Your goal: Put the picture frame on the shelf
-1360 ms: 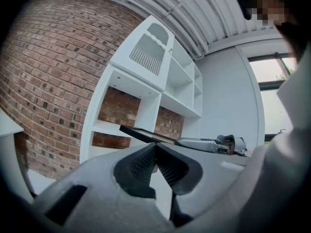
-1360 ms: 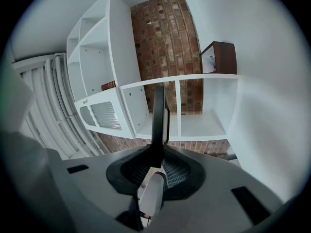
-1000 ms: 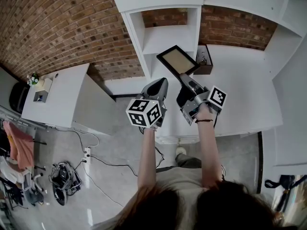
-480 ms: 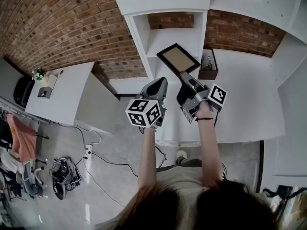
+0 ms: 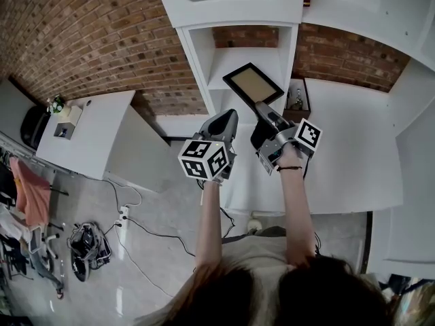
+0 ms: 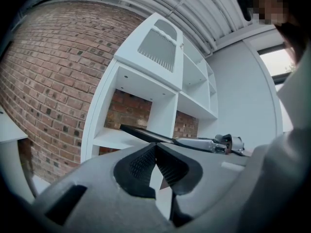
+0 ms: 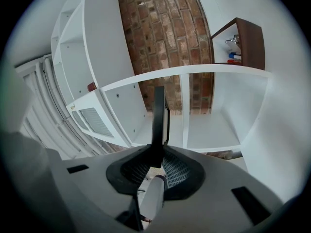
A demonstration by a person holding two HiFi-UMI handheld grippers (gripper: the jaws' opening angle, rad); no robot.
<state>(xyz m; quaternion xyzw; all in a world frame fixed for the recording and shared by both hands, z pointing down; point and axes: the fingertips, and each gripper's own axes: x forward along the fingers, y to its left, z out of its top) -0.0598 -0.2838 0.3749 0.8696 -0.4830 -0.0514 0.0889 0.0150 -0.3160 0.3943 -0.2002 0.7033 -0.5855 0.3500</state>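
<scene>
Picture frame (image 5: 253, 84) pinched in right tool (image 5: 262, 109), seemingly before shelf (image 5: 234, 58), left tool (image 5: 229, 117) closed, empty

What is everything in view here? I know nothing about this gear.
brick wall: one, red-brown, back
shelf: one, white, against brick wall
picture frame: one, black, tan centre, held tilted before the shelf
box: one, dark brown, right of shelf
counter: one, white, right
side table: one, white, left
plant: one, green, on side table
power strip: one, white, floor
left tool: one, grey, shut, empty
right tool: one, grey, shut on picture frame
arms: two, bare, bottom centre
</scene>
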